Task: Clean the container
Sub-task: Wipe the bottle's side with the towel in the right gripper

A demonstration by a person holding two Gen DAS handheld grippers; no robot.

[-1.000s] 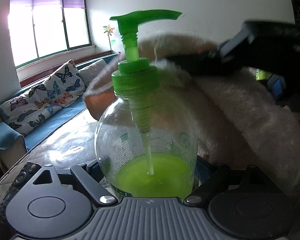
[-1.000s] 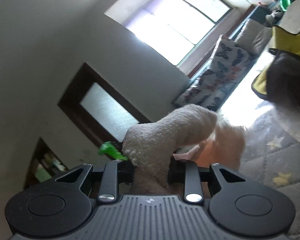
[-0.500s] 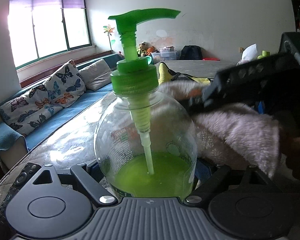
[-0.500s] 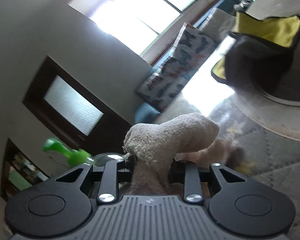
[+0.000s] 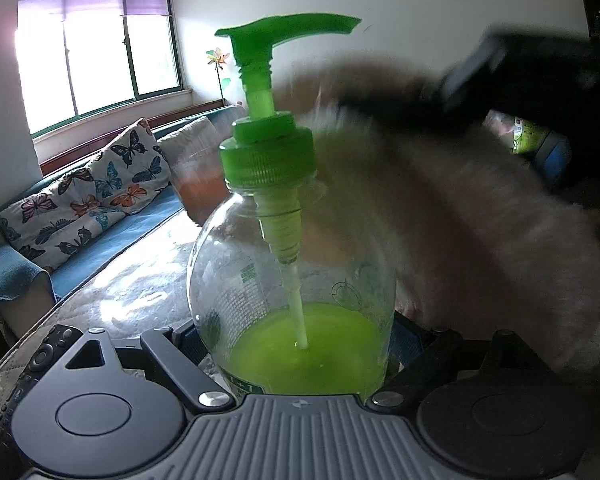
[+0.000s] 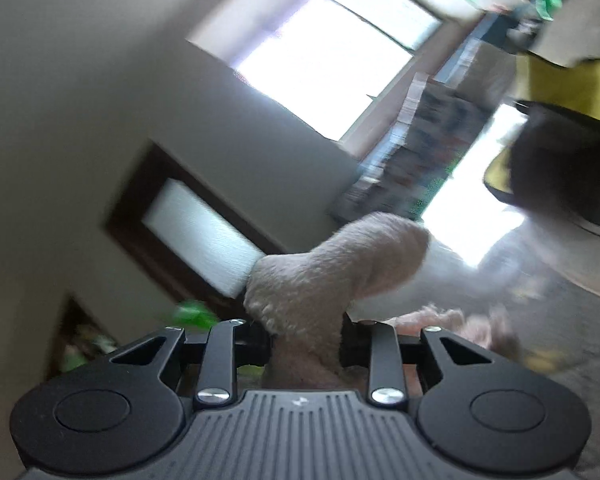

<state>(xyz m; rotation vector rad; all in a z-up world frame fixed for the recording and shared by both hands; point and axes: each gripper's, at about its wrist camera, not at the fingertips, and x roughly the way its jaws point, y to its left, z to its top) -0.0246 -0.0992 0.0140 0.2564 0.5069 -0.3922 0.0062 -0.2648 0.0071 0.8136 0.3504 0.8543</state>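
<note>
Fluffy cloth sweeps back up against the soap bottle.
Left claw (image 5: 296, 344) grips the pump bottle (image 5: 292, 280); right claw (image 6: 305, 344), pinching the cloth (image 6: 336, 268), has returned from lower right to its shoulder, wiping ongoing.

A clear round bottle (image 5: 288, 280) with a green pump (image 5: 276, 92), about a quarter filled with green liquid, is held upright above the table, while a fluffy cream cloth (image 5: 460, 216), blurred in both views, is pressed against its right side.
</note>
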